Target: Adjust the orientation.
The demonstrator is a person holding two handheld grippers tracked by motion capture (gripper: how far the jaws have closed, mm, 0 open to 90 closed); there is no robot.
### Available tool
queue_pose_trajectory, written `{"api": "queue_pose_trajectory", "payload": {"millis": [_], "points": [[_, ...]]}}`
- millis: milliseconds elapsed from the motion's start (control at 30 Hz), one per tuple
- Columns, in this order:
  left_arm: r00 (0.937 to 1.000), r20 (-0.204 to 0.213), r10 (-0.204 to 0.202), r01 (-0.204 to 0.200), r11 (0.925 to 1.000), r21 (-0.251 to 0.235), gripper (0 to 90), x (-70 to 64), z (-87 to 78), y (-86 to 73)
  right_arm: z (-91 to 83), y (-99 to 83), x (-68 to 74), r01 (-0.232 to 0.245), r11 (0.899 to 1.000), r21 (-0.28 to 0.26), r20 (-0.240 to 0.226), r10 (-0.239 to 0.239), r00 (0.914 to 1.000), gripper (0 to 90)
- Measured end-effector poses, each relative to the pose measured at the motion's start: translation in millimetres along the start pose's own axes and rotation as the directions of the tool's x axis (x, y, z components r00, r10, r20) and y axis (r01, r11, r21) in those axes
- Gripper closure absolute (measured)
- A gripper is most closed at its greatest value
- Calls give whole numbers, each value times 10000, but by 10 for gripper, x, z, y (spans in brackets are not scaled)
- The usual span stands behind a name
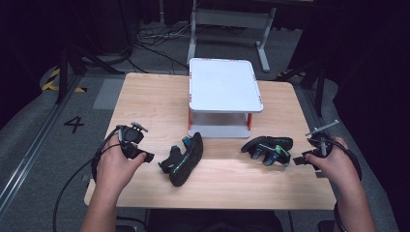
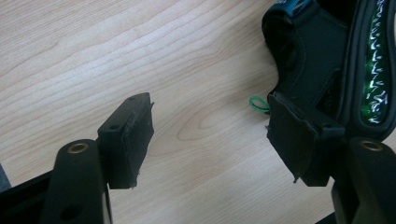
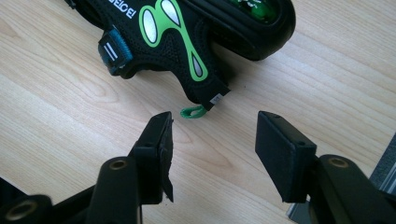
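Two black sandals with green markings lay on the pale wooden table (image 1: 145, 96), toward its near edge, in front of a white two-tier shelf (image 1: 225, 87). The left sandal (image 1: 183, 159) ran near-to-far, its heel strap toward the left gripper (image 1: 145, 155); the right sandal (image 1: 268, 146) lay crosswise. Both looked light, soft and flexible, best pinched at the heel strap (image 3: 203, 88). The left gripper and the right gripper (image 3: 212, 140) stood spread wide, holding nothing.
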State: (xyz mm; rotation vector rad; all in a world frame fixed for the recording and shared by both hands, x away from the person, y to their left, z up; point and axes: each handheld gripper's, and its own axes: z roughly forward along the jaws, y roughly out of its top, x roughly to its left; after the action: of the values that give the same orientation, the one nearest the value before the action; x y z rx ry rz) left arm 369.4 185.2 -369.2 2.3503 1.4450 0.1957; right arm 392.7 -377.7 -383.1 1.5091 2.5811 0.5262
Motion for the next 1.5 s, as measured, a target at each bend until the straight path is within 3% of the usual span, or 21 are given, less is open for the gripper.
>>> {"api": "queue_pose_trajectory", "payload": {"millis": [367,500,567,600,667,833,900,967,1000,1033,1067,1233,1500], "points": [[9999,99,134,-132,9997,-207,378,-42,-56,35,29,18,32,14,9997,-238,-237,-20,9997,458],[9988,116,482,-477,9980,-421,376,-137,-106,48,23,11,20,11,9998,-203,-264,-16,9997,451],[9963,344,783,-767,9960,-462,376,-233,-138,66,4,9,18,-20,9995,-321,-218,13,9998,449],[9911,691,1137,-1108,9929,-443,377,-315,-144,92,-6,10,21,-14,9993,-380,-297,3,9996,447],[9845,1124,1343,-1293,9903,-507,380,-376,-121,123,3,13,35,25,9993,-378,-340,-38,9994,447],[9789,1363,1519,-1465,9880,-488,383,-432,-22,172,30,20,65,144,9994,-304,-451,-157,9989,441],[9786,1483,1426,-1383,9896,-387,396,-388,20,172,33,17,70,152,9994,-318,-459,-167,9988,440],[9839,1284,1241,-1210,9921,-324,395,-329,70,178,25,10,65,191,9993,-317,-443,-205,9988,440],[9828,1458,1132,-1093,9934,-343,395,-308,100,186,20,5,62,156,9992,-357,-398,-170,9991,438],[9743,2061,914,-865,9957,-329,395,-272,170,203,21,3,62,149,9993,-350,-392,-163,9991,437],[9709,2263,789,-757,9969,-226,395,-262,211,212,25,1,65,117,9993,-343,-399,-130,9991,437],[9718,2319,426,-467,9988,122,401,-263,337,260,35,-10,78,178,9995,-254,-332,-187,9993,434],[9596,2813,-100,-168,9956,925,429,-214,548,377,42,-85,75,56,9998,-168,-220,-59,9997,429]]}}
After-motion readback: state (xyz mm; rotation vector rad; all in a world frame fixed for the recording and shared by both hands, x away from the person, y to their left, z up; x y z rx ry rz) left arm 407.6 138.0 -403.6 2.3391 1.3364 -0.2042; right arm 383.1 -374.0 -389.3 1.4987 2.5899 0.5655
